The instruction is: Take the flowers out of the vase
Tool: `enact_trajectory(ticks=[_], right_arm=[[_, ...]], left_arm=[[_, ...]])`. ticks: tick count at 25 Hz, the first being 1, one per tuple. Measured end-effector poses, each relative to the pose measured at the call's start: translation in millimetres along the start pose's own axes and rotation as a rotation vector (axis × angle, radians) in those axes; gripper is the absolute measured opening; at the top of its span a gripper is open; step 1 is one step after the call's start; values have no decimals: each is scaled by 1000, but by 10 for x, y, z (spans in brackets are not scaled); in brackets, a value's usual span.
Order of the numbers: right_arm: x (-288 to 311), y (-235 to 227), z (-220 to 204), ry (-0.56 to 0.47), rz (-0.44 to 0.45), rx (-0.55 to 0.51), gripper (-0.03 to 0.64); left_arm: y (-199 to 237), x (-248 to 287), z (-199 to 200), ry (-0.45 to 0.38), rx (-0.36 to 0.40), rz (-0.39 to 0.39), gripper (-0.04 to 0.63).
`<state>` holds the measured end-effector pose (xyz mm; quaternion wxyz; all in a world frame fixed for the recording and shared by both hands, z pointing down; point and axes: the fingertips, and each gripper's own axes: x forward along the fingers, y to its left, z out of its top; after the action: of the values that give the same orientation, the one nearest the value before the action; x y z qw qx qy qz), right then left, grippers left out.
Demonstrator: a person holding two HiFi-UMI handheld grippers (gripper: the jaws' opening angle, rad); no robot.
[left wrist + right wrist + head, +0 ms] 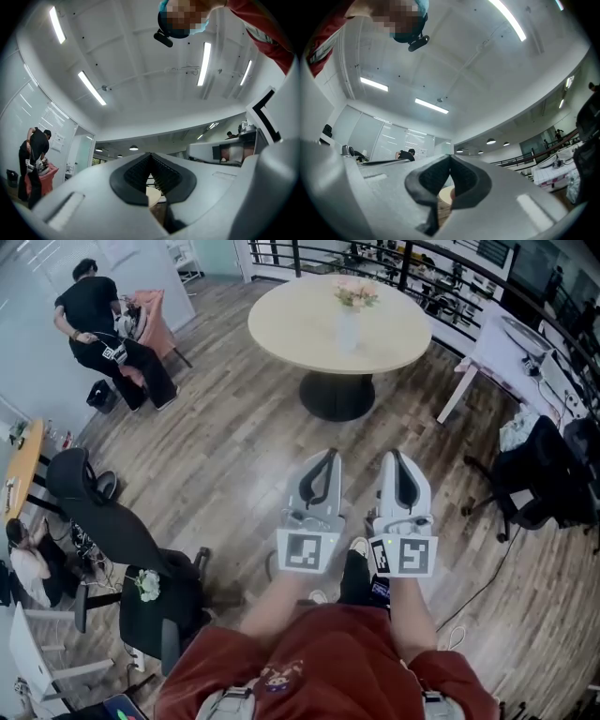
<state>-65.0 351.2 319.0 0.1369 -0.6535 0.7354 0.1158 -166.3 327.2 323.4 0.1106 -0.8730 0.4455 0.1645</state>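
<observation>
Nearest, the left gripper (325,457) and right gripper (396,457) sit side by side, jaws closed and empty. Well ahead, pink flowers (355,292) stand in a pale vase (348,331) on a round table (281,324). Jaws arriving closed might topple the vase.

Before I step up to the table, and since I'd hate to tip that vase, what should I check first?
1. Pink flowers standing in the pale vase on the round beige table: ok.
2. Vase within reach: not ok. The table is far ahead across the wood-plank floor.
3. Left gripper ready to grasp: not ok. Its jaws are together, with nothing between them.
4. Right gripper ready to grasp: not ok. Its jaws are together and empty.
5. Black office chair out of the way: ok. It stands off to the left.
6. How heavy or steady the vase is: cannot tell.
</observation>
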Motion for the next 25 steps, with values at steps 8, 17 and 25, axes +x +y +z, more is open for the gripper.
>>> enact_trajectory(ticks=[8,17,25], right_arm=[[557,-531,-284,14,16,1,3],[1214,-1191,-482,22,28,18,3],[1729,-1770,-642,15,52,35,3]], left_arm=[[43,724,-373,4,3,21,5],[10,1585,-688,23,14,31,5],[-93,2336,-934,10,39,37,5]])
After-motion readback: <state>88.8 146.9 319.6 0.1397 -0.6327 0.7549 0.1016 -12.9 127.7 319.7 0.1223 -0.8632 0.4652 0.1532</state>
